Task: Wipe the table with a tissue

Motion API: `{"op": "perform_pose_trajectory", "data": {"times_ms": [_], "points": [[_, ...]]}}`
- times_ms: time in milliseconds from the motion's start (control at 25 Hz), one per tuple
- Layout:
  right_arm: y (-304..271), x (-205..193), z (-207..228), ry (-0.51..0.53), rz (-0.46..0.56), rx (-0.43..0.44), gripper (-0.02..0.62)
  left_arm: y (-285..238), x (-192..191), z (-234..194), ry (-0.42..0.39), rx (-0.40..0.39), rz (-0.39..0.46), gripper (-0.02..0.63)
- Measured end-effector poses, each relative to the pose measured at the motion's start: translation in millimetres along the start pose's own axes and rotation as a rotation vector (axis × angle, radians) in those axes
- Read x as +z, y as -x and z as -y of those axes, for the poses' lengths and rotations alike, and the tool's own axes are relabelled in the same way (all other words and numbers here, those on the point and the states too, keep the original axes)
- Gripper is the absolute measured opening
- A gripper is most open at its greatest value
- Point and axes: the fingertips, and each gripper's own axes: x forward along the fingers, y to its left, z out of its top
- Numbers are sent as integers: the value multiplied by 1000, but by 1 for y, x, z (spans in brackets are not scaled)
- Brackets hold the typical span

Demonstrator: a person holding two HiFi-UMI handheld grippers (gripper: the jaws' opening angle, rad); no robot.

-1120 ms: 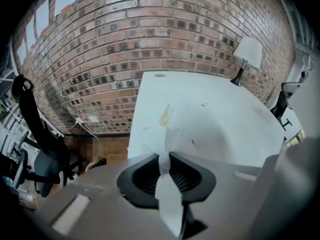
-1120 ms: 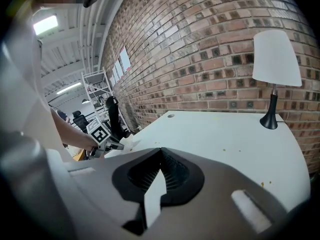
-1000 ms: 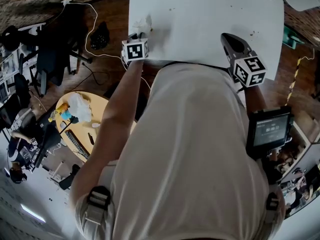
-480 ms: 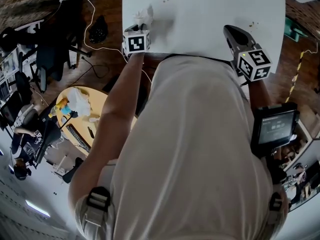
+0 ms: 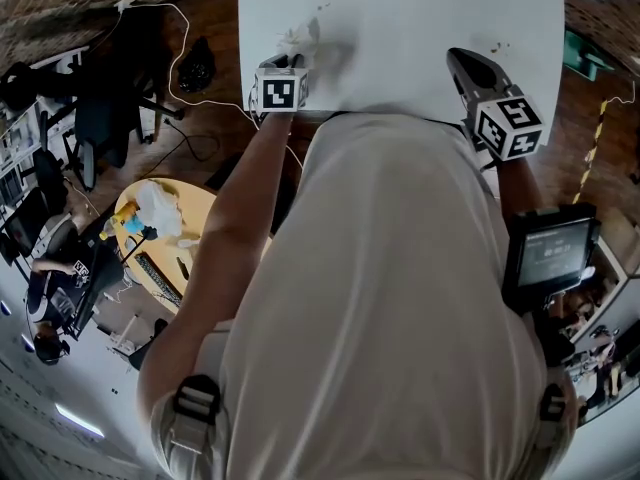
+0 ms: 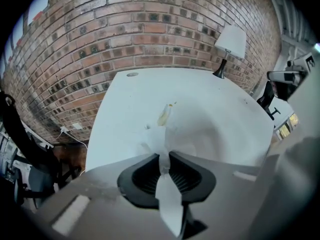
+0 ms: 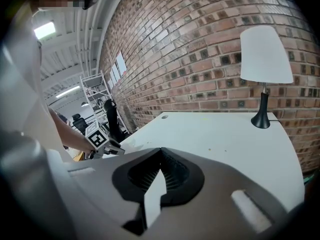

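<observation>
The left gripper [image 6: 164, 156] is clamped on a crumpled white tissue [image 6: 159, 136]. A thin strip of the paper runs back between its two black ribbed pads. The bulk of the paper bunches out just past the fingertips and lies against the white desk [image 6: 210, 104].

In the head view this gripper points steeply down over the desk's near-left corner, close to the near edge and a little in from the left edge. The tissue sits at its tip, on the side away from the person. Just beyond the tissue, towards the desk's far edge, lies a pale yellowish smear [image 6: 164, 114]. It is close to the paper, but whether the two touch cannot be told.

The right gripper [image 7: 161, 154] has its jaws together with nothing between them. In the head view it is over the desk's near-right part, near the near edge and well apart from the tissue. A few small dark specks [image 5: 503, 48] dot the desk just beside it.

At the desk's far right corner stands a lamp with a white shade and a black stem and base [image 7: 265, 54]. A red-brown brick wall [image 7: 200, 44] rises behind the far edge.
</observation>
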Motion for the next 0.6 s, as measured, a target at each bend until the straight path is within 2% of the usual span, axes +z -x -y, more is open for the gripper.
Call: {"op": "perform_pose_trajectory", "data": {"times_ms": [80, 360, 480, 600], "points": [[-1, 1, -1, 3, 2, 4, 8, 5, 0, -4, 13, 7, 17, 54], [-5, 1, -8, 9, -8, 25, 8, 29, -21, -76, 142, 146, 60, 55], [-8, -1, -12, 15, -16, 36, 8, 35, -24, -91, 180, 163, 89, 55], [-8, -2, -12, 14, -21, 36, 8, 33, -25, -87, 212, 138, 126, 55]]}}
